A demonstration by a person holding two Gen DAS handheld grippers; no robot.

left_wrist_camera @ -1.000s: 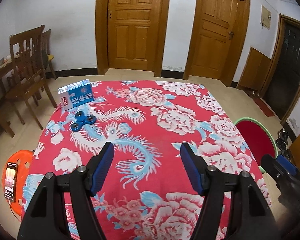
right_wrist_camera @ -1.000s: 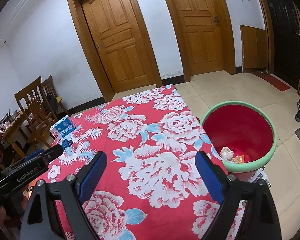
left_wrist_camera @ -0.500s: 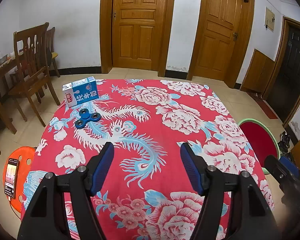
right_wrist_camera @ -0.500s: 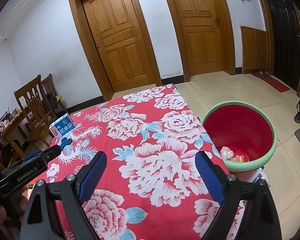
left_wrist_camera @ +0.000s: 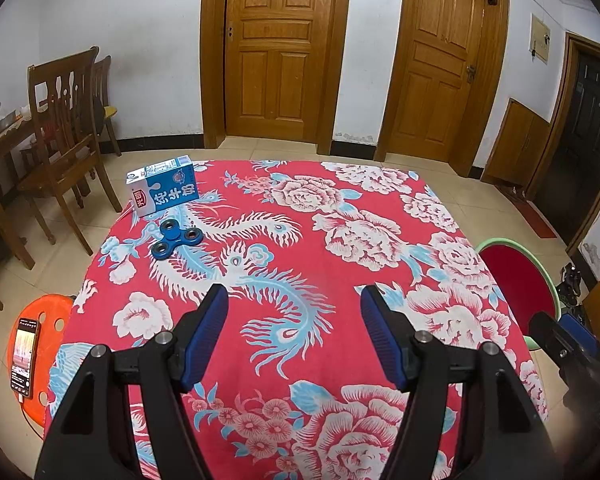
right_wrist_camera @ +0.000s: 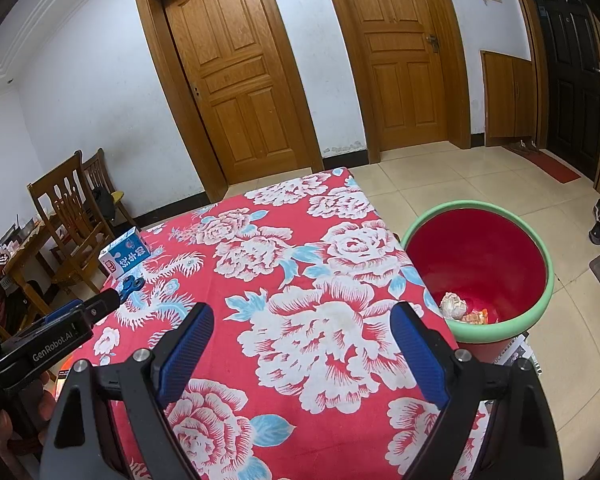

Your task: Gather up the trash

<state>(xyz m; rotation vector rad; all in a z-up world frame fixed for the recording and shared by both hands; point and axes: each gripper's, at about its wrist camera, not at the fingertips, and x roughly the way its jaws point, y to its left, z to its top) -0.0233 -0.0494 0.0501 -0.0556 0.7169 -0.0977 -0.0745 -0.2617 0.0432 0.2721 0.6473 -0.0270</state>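
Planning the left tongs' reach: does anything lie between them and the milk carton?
Yes: the blue fidget spinner lies on the cloth just in front of the milk carton, roughly on the line from the open left tongs.

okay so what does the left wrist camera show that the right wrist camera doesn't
Only the left wrist view shows the phone lying on the orange stool. Only the right wrist view shows the trash at the bottom of the red bin. Both show the milk carton, the blue fidget spinner, the floral tablecloth and two wooden doors.
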